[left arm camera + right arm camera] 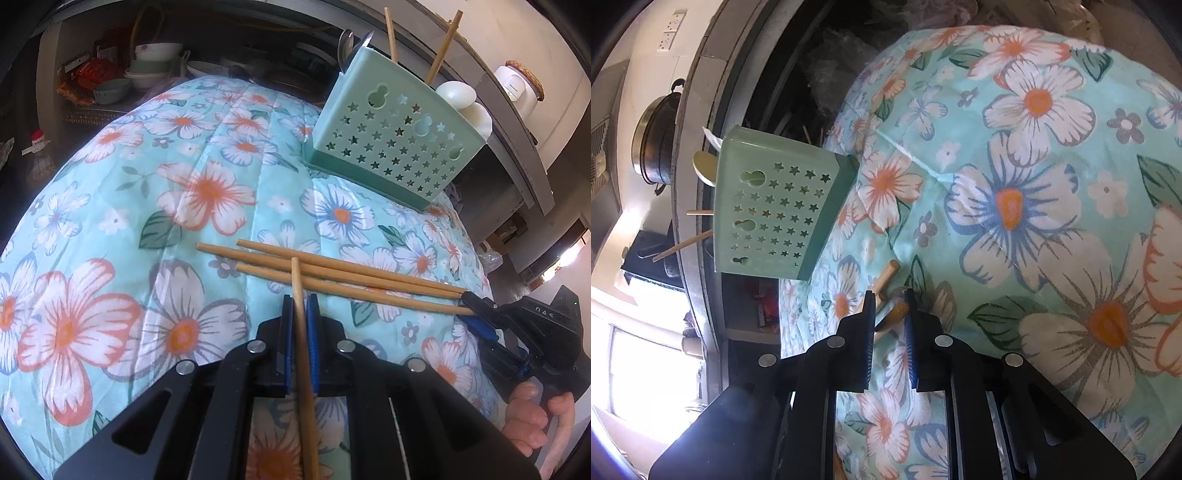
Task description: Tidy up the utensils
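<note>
One chopstick [303, 354] is pinched in the left gripper [300, 306]. The right gripper [889, 299], spread, is set at the ends of three chopsticks [343, 275] lying on the cloth [207, 155]. A lift into the holder [391, 147] seems next.

Home kitchen. Surface under floral cloth [110, 206]; green star-punched utensil caddy [391, 147] at 1 o'clock, holding chopsticks and spoons. Open shelf at 11 o'clock: stacked bowls [151, 62], red packets [88, 70]. Grey counter edge at 2 o'clock bears white lidded jar [517, 88]. Right wrist view: lidded cooking pot [655, 144] at 9 o'clock, wall sockets [670, 31] at 10 o'clock.
</note>
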The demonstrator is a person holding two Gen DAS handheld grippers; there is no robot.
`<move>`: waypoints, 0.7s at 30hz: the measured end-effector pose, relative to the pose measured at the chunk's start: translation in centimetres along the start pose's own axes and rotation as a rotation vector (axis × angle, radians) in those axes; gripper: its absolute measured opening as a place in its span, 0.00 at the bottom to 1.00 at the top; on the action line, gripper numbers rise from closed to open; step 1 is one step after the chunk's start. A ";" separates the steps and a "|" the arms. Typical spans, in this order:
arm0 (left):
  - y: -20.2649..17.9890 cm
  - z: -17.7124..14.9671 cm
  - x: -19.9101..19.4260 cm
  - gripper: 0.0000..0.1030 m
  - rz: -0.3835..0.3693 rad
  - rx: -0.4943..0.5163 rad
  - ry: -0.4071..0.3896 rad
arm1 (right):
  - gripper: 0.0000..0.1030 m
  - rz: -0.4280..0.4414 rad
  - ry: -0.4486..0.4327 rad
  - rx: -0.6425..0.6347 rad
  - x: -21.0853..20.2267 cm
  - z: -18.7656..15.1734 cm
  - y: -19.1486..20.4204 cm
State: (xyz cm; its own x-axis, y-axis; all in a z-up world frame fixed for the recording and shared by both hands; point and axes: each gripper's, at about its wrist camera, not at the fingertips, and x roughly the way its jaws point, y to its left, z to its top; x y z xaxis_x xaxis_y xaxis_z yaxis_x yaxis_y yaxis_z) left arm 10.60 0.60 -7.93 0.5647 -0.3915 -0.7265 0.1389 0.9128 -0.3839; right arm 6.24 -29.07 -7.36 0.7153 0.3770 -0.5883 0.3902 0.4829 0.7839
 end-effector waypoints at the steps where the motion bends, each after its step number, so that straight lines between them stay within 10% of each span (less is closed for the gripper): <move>1: -0.1 0.0 0.0 0.07 0.009 0.007 -0.002 | 0.12 0.000 -0.012 -0.021 -0.3 0.0 0.4; 21: -1.5 -0.5 -0.1 0.07 0.099 0.097 -0.026 | 0.06 -0.004 -0.383 -0.528 -11.4 0.3 9.6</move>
State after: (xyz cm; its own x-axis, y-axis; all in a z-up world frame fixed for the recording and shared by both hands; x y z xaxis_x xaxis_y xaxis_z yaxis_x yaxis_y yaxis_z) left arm 9.92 -0.84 -7.55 0.6004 -0.2966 -0.7427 0.1589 0.9544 -0.2527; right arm 2.01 -28.98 6.90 0.9086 0.1131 -0.4020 0.1256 0.8440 0.5214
